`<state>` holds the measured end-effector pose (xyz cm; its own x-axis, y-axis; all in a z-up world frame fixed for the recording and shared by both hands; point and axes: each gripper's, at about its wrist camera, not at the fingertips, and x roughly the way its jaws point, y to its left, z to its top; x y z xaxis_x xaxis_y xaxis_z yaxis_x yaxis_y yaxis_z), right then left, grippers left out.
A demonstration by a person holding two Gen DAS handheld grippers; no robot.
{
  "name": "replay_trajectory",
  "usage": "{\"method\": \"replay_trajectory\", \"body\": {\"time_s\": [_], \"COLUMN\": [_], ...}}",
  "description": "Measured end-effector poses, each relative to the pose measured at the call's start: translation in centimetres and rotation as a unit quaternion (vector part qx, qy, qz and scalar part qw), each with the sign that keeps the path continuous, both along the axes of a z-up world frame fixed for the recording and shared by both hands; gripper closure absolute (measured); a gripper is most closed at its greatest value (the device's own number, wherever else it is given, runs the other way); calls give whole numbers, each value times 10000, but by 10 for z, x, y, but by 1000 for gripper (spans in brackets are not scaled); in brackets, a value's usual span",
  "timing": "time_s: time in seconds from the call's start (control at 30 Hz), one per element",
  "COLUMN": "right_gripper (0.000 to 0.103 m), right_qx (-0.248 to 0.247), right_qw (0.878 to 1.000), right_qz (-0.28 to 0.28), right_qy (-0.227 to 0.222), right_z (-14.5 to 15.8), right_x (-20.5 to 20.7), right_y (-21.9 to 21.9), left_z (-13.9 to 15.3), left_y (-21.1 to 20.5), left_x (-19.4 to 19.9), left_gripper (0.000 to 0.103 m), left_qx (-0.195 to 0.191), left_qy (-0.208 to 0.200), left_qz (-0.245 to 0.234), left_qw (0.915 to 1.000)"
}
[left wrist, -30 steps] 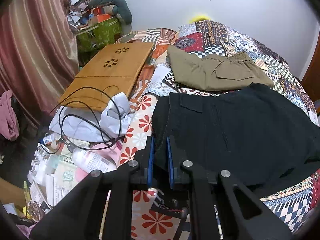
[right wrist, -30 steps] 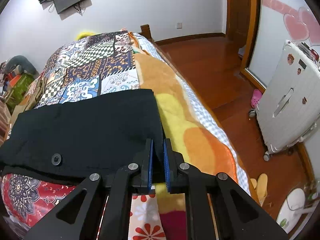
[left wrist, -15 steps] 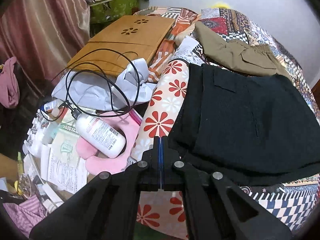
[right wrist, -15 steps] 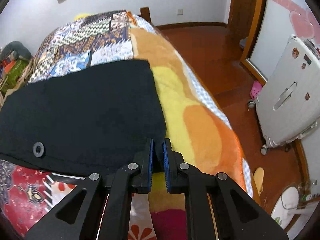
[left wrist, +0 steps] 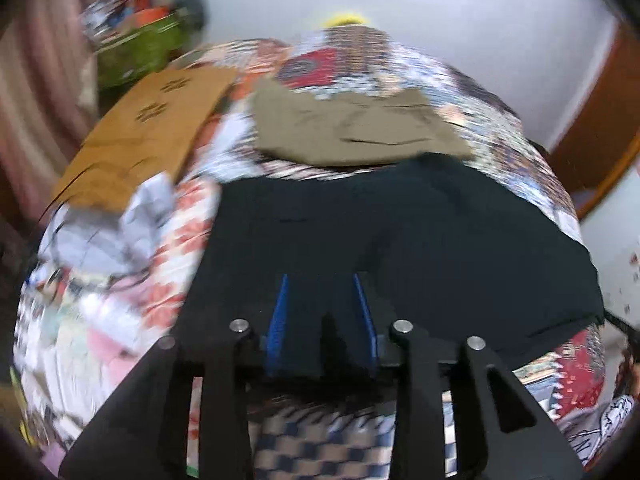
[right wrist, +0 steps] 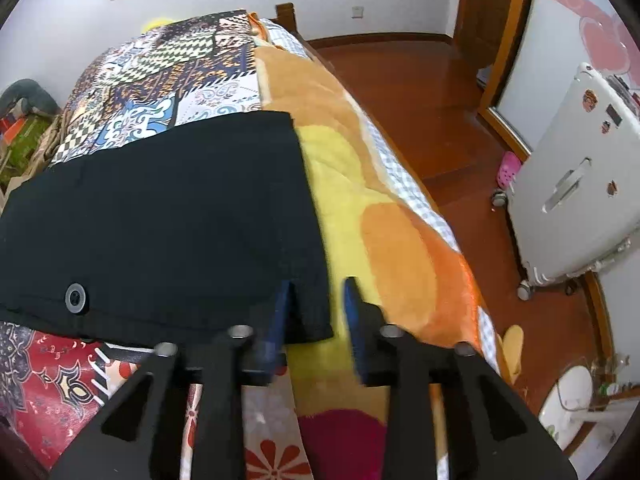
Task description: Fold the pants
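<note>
Two pants on the bed (right wrist: pixel 400 216): black pants (left wrist: pixel 420 240) spread flat across the near end, khaki pants (left wrist: pixel 352 128) folded just beyond; left view blurred; left hand-held gripper (left wrist: pixel 322 300) over the black cloth, jaws opening, pads apart, cloth showing between them, no grip seen; wooden board (left wrist: pixel 148 128) far left; right hand-held gripper (right wrist: pixel 316 304) at the pants' near right corner, jaws opening, corner lying loose between the pads; white suitcase (right wrist: pixel 568 184) on the floor, right.

Orange blanket (right wrist: pixel 404 248) lies open beside the black pants (right wrist: pixel 168 216); wooden board (left wrist: pixel 148 136) crowds the bed's other side.
</note>
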<state>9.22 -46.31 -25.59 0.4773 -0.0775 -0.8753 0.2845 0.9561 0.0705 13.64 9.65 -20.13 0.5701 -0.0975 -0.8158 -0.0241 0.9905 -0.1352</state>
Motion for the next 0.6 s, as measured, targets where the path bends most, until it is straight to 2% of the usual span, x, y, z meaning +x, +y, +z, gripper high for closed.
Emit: {"method": "replay_trajectory", "body": {"time_s": [0.17, 0.27, 0.37, 0.5, 0.6], "right_gripper": [55, 53, 53, 53, 53], "right_qx": [-118, 33, 271, 453, 456], "right_qw": [9994, 9974, 9933, 9885, 9874], "right_qz": [193, 440, 820, 1276, 1490], "right_qy": [-261, -569, -773, -678, -266], "right_z": [27, 44, 53, 39, 11], "right_x": [1, 6, 17, 32, 37], "right_y": [13, 28, 49, 76, 89], "left_z": [10, 10, -1, -29, -30], "left_y": [-69, -106, -144, -177, -186], "left_x": [22, 30, 31, 23, 8], "left_gripper": [55, 52, 50, 49, 49], "left_qx": [-198, -199, -210, 255, 421], "left_qy": [-141, -169, -25, 245, 35], "left_qz": [-834, -1241, -1679, -1847, -1743], "left_qw": [9962, 9919, 9856, 9822, 9838]}}
